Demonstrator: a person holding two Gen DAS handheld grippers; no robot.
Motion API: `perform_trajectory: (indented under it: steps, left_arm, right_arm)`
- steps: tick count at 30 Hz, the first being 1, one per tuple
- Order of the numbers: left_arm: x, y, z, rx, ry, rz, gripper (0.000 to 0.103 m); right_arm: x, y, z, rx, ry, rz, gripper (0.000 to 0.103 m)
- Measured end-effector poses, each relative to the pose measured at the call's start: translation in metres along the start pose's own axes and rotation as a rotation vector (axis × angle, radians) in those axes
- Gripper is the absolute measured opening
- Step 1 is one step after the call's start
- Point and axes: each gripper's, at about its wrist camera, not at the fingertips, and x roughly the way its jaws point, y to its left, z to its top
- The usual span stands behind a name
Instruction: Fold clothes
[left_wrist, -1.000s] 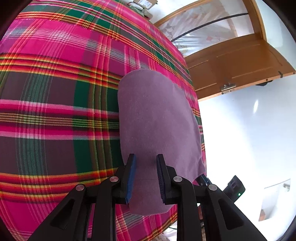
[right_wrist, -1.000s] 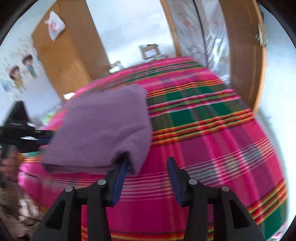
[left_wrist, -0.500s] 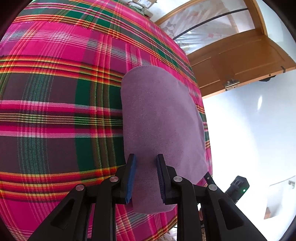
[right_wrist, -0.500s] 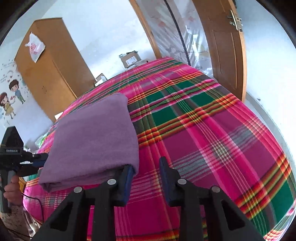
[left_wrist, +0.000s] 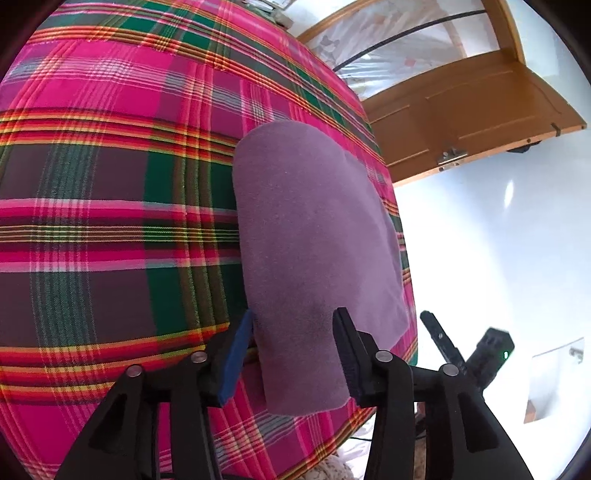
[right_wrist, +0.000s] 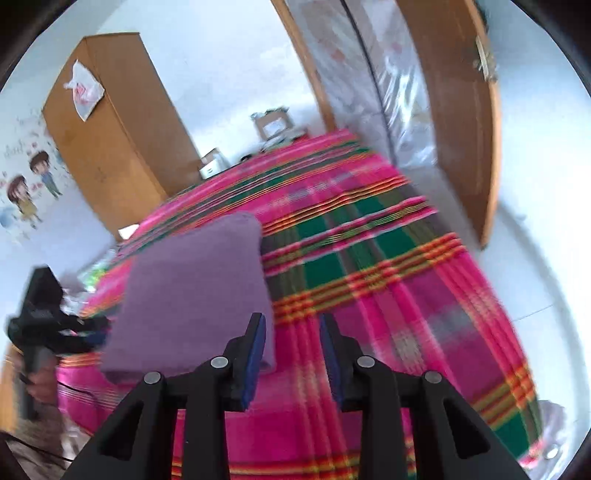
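A folded purple cloth (left_wrist: 310, 221) lies flat on the pink, green and red plaid bed cover (left_wrist: 110, 221), near the bed's edge. My left gripper (left_wrist: 293, 321) straddles the cloth's near end; its jaws are opening, and both pads stand off the fabric. In the right wrist view the same cloth (right_wrist: 195, 288) sits left of my right gripper (right_wrist: 291, 325), which hovers above the cover (right_wrist: 406, 277). Its jaws are opening with nothing between them. Each gripper shows in the other's view: the right gripper (left_wrist: 480, 354) and the left gripper (right_wrist: 40, 325), held by a hand.
A wooden door (left_wrist: 461, 110) stands open beyond the bed, beside a plastic-wrapped panel (right_wrist: 388, 92). A wooden wardrobe (right_wrist: 110, 147) and cardboard boxes (right_wrist: 273, 125) stand at the far side. White floor surrounds the bed's edges.
My left jaws have spread wide and let go of the cloth's near end. My right gripper has risen and drawn back from the cloth's corner, its jaws narrowing, then widening a little.
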Motion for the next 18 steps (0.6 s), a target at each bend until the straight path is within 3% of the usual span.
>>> perform_trajectory:
  steps: [2,10,18]
  left_arm:
    - [0.002,0.000,0.004,0.000,0.009,-0.007,0.050]
    - [0.019,0.008,0.025,-0.027,0.074,-0.035,0.059]
    - [0.034,0.026,0.051,-0.110,0.143,-0.142,0.061]
  right_arm:
    - [0.010,0.001,0.011,-0.006,0.050,0.094,0.041]
    - [0.076,-0.010,0.056,0.012,0.253,0.313,0.050]
    - [0.116,-0.026,0.075,0.049,0.436,0.424,0.053]
